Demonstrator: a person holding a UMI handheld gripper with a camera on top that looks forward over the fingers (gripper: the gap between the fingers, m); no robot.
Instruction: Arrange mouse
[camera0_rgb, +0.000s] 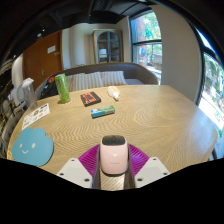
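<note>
A pale pink computer mouse (113, 159) with a dark scroll area on top sits between my two fingers, whose magenta pads (90, 157) press on both its sides. My gripper (113, 166) is shut on the mouse and holds it just above the near edge of the round wooden table (150, 120). A round blue mouse mat (31, 146) with a smiling face lies on the table ahead of the fingers to the left.
Further across the table stand a green cup (63, 87), a dark booklet (90, 98), a small teal item (102, 112), a white object (114, 93) and papers (35, 115). Beyond the table are a sofa (100, 76), a cabinet and windows.
</note>
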